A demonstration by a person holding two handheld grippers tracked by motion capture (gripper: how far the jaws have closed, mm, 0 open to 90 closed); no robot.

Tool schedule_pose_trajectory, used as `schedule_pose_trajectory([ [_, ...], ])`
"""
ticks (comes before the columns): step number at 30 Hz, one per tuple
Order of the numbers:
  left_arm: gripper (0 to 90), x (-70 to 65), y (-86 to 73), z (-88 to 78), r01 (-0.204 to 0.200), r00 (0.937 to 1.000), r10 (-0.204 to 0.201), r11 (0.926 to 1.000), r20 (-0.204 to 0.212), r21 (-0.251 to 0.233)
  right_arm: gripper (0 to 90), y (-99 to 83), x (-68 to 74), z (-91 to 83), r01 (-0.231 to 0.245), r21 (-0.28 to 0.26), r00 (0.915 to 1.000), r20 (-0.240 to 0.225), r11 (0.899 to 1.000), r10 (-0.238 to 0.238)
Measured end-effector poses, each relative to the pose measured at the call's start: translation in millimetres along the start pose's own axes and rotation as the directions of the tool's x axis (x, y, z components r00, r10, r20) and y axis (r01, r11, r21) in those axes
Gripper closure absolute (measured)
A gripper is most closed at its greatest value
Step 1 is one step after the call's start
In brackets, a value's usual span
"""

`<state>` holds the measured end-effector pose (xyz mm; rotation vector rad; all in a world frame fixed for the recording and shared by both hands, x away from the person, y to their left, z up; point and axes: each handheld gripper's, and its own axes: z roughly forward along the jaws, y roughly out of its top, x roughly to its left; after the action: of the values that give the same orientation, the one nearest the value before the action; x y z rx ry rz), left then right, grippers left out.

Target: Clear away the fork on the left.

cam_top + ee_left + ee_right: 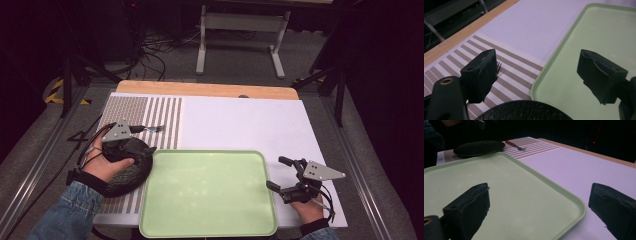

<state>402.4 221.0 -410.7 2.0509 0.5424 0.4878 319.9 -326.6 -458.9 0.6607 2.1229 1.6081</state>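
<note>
- We see the worktop [240,125] under a white sheet.
- A green tray [207,192] lies bare.
- A black plate [131,172] touches its left edge, on a striped mat [160,117] carrying 1 fork [152,129].
- Our left hand-held gripper [537,75] hovers over the plate, jaws apart.
- Our right hand-held gripper [537,207] gapes too.

A green tray [208,193] lies at the desk's [250,125] six o'clock. A black plate [131,172] touches its nine o'clock edge, on a striped mat [150,117]. A fork [152,129] lies at the plate's twelve o'clock.
</note>
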Motion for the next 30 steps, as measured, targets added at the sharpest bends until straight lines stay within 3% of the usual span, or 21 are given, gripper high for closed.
schedule_pose_trajectory([
  [6,17.0,13.6,2.7,1.7,0.007,0.9998,-0.007,0.9997,-0.020,0.023,4.2,-0.1,0.0,0.4,0.000,-0.002,1.0000,-0.001,1.000,0.000],
  [14,12.0,29.1,10.0,8.9,-0.024,0.9987,0.026,0.9987,-0.045,0.045,4.2,-0.1,-0.6,0.2,0.000,-0.001,1.0000,0.003,1.000,0.000],
  [17,12.2,40.8,10.6,11.7,-0.027,0.9984,0.029,0.9984,-0.047,0.049,4.2,-0.1,-0.7,0.1,0.000,-0.001,1.0000,0.004,1.000,0.000],
  [23,11.5,55.1,8.8,16.0,-0.039,0.9967,0.047,0.9925,-0.066,0.116,4.2,-0.4,-1.3,-0.6,0.001,-0.001,1.0000,0.004,1.000,-0.001],
  [30,14.7,67.7,5.6,17.7,-0.032,0.9968,0.043,0.9876,-0.067,0.153,4.2,-0.5,-1.1,-0.5,-0.002,0.002,1.0000,0.003,1.000,0.002],
])
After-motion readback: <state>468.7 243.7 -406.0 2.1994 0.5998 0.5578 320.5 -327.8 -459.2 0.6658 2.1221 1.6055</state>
